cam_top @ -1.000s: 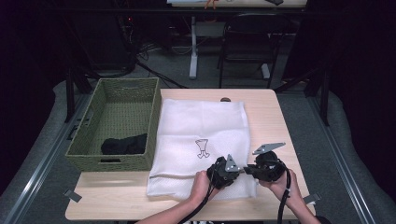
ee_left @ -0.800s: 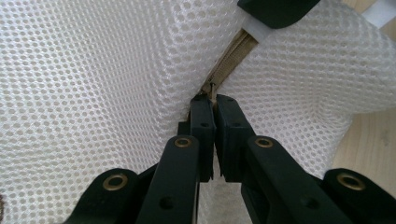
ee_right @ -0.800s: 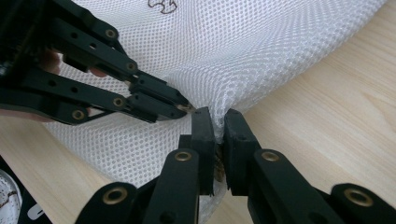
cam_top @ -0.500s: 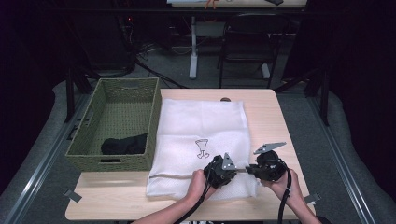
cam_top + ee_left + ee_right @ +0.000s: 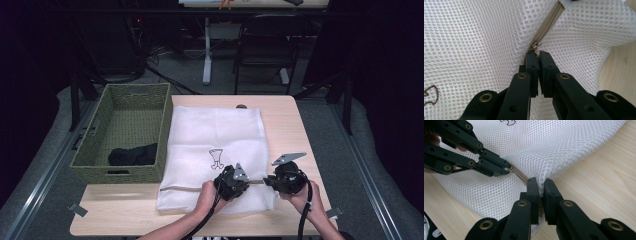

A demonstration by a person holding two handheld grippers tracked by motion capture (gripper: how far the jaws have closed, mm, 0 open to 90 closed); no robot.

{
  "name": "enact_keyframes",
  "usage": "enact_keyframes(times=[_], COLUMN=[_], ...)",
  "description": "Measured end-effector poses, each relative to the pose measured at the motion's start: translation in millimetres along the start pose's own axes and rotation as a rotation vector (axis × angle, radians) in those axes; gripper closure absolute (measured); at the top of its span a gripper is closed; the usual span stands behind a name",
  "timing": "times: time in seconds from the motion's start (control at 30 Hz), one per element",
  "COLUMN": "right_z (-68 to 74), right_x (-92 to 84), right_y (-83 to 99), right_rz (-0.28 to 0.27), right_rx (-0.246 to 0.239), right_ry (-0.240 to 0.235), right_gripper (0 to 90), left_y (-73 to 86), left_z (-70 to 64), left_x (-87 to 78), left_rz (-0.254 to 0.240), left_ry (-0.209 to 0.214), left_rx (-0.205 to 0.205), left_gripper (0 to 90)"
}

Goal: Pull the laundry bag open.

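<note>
White mesh-cloth bag (image 5: 215, 145), matt pale-wood table (image 5: 295, 125), woven basket (image 5: 125, 130)

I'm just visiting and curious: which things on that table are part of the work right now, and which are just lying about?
In use:
- white mesh bag
- its zipper
- left gripper, shut on the zipper pull
- right gripper, shut on the bag's mesh edge

Lying about:
- woven basket
- black cloth inside it
- table

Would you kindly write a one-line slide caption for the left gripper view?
Left tool pinching the zipper pull of a white mesh laundry bag on a wooden table.
</note>
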State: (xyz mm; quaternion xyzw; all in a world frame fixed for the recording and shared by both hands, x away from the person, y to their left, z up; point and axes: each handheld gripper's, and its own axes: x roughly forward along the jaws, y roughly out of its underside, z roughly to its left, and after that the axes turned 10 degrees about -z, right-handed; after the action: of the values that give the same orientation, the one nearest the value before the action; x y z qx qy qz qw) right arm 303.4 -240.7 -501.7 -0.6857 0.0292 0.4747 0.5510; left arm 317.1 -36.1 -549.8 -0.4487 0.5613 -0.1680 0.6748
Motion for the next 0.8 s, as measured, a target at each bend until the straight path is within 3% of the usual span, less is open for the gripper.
enact_keyframes(times=[0.43, 0.8], right_z=[-3.0, -4.9], right_x=[-1.0, -1.7], right_y=[1.7, 2.3], right_rz=[0.005, 0.014], right_rx=[0.000, 0.002], right_ry=[0.001, 0.014], right_gripper=[85.0, 85.0], left_y=[7.1, 20.2], left_z=[4.3, 13.1], left_x=[-8.6, -17.3], left_rz=[0.045, 0.065], left_ry=[-0.008, -0.023], left_rx=[0.002, -0.030], left_gripper=[87.0, 87.0])
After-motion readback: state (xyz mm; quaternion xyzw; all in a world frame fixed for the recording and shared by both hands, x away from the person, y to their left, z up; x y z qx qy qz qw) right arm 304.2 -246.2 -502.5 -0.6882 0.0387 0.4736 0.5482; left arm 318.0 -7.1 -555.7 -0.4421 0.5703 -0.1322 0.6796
